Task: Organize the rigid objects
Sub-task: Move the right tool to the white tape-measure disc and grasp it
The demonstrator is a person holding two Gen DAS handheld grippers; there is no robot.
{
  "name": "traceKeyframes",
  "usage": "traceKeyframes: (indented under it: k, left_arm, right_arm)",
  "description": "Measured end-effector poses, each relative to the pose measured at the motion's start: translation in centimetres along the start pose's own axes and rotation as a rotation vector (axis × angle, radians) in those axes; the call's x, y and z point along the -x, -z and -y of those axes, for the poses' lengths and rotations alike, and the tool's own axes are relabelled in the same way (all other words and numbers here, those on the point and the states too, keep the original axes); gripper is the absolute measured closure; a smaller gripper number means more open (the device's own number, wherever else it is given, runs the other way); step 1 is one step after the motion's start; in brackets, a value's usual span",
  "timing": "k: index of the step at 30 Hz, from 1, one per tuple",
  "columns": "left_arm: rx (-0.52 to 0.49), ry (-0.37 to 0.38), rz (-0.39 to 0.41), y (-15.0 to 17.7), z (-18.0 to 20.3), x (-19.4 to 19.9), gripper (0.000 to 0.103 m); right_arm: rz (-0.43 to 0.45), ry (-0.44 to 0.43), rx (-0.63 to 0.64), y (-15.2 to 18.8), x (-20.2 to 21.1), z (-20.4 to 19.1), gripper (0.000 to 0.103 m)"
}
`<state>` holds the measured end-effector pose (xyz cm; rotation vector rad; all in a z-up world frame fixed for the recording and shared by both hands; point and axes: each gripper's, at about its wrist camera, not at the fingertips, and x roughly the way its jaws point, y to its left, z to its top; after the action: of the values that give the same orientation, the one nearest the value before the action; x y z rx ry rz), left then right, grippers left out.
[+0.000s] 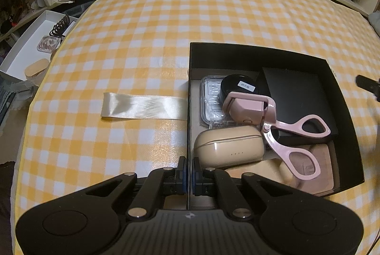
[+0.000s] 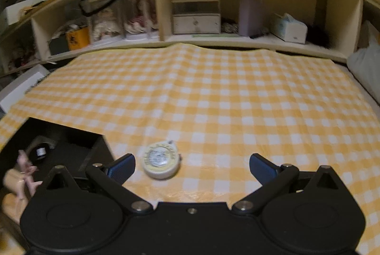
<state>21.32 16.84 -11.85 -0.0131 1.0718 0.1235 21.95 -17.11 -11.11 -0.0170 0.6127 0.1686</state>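
Black box (image 1: 345, 112) with pink curler (image 1: 251, 107) and beige case (image 1: 229, 147) (left hand-held gripper (image 1: 189, 168) clamping its wall).

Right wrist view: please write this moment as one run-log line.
right tongs: open, empty | target: round cream-white tin on checked cloth, untouched | left tongs: shut on black box wall

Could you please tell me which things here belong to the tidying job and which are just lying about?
Job:
black box, gripped at its wall by the left gripper
pink eyelash curler
beige earbud case
round tape measure
open right gripper

Lying about:
satin ribbon
shelf clutter
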Motion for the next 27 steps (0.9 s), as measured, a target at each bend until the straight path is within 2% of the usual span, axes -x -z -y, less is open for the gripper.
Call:
traceKeyframes:
  k: [3,8,11,13,18,25,27]
  left_arm:
    - [0.000,0.000,-0.001,0.0,0.0,0.0,0.099]
    - [-0.007,-0.006,-0.004,-0.1,-0.1,-0.1,0.101]
    - [-0.017,-0.015,-0.003,-0.1,-0.1,-0.1,0.101]
    - [-0.022,-0.018,-0.002,0.0,0.1,-0.2,0.101]
    - [-0.022,-0.018,-0.004,-0.1,0.1,-0.2,0.101]
    - [-0.021,-0.017,-0.002,-0.1,0.2,-0.2,0.101]
    - [-0.022,-0.018,-0.002,-0.1,0.2,-0.2,0.101]
  right_arm:
    - [-0.023,-0.005,0.022,0.7,-1.7,-0.2,0.000]
    - [-0.116,-0.038,0.043,1.1,-4.1,-0.7,0.000]
    - [-0.118,-0.043,0.031,1.2,-5.0,-0.7,0.001]
    - [-0.108,-0.046,0.033,1.1,-5.4,-0.9,0.004]
    - [-0.058,-0.096,0.054,0.5,-6.1,-1.5,0.019]
    - [-0.056,-0.133,0.090,0.6,-6.7,-2.5,0.023]
    - [-0.047,-0.137,0.095,0.7,-6.7,-2.7,0.036]
